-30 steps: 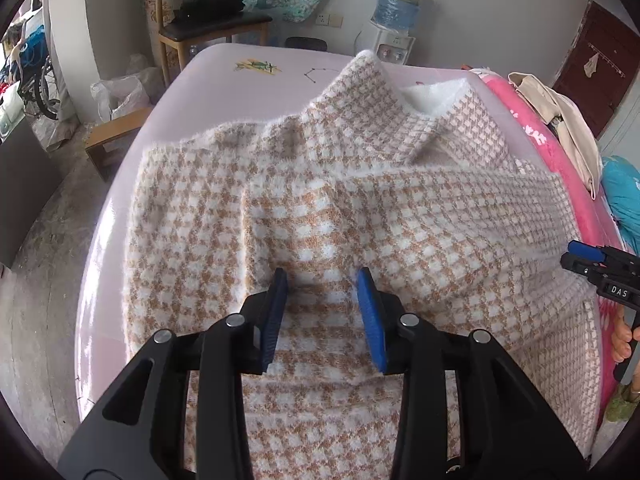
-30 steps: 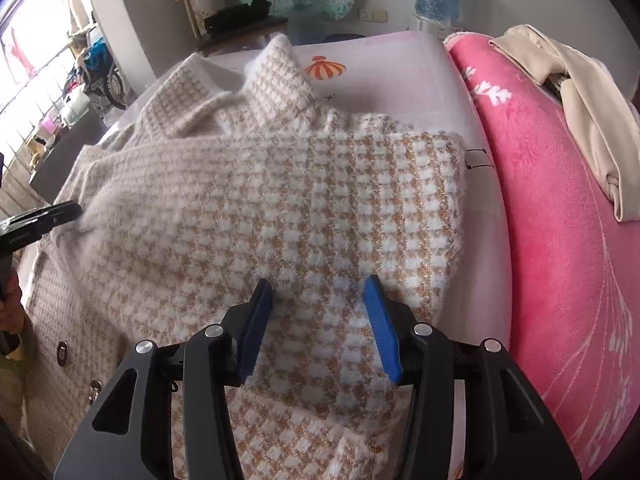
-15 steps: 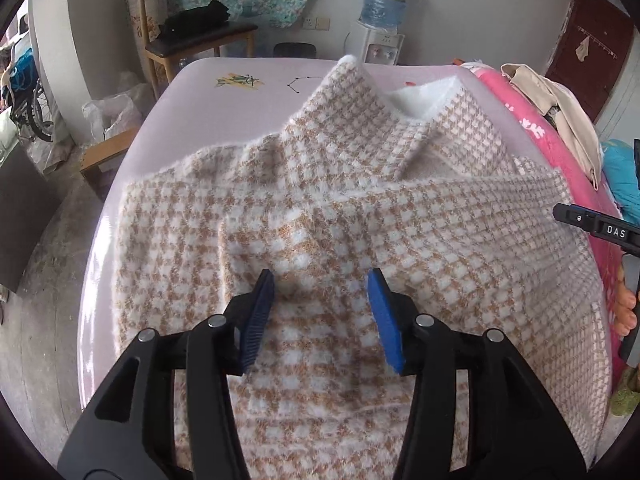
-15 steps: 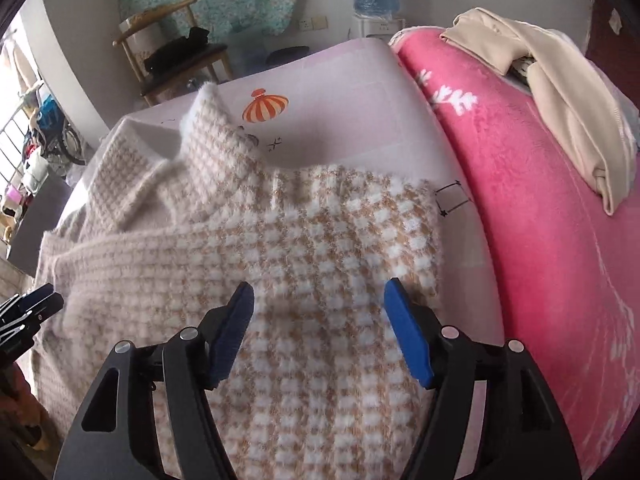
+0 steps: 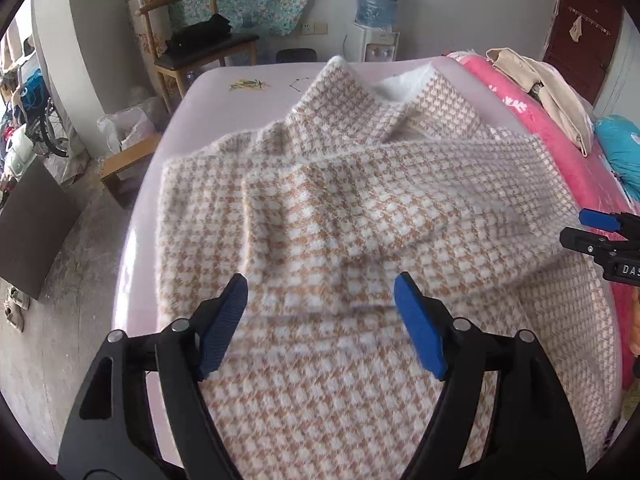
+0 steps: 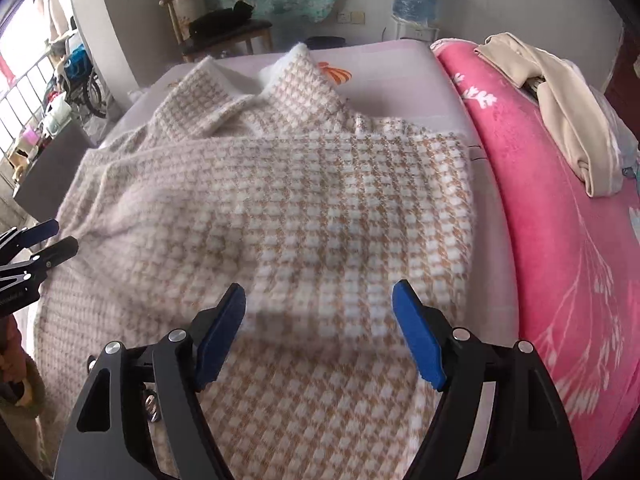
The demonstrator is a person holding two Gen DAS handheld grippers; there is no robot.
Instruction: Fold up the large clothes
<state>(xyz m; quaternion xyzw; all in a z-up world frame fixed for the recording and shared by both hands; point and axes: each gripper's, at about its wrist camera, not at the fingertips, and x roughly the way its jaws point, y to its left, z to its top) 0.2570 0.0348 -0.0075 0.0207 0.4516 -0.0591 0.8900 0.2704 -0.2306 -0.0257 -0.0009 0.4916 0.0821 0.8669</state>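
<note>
Off your left side stands a wooden chair against the far wall, with a water dispenser further along it. Your left tool hangs above the near part of the houndstooth coat; its jaws have just been opening and now stand spread wide, with only the cloth lying below them and nothing pinched between the blue pads. The coat lies spread across the pale pink bed, collar toward the far end, with both sides folded in over the middle so that the folded panels overlap. Your right tool hovers over the coat's right half; its jaws have likewise just been opening and are spread wide, empty, with the fabric beneath them but not gripped. In the left wrist view its fingers show at the right edge. To the right of the coat runs a bright pink blanket, touching the bed sheet's edge, and a beige garment lies crumpled on it.
</note>
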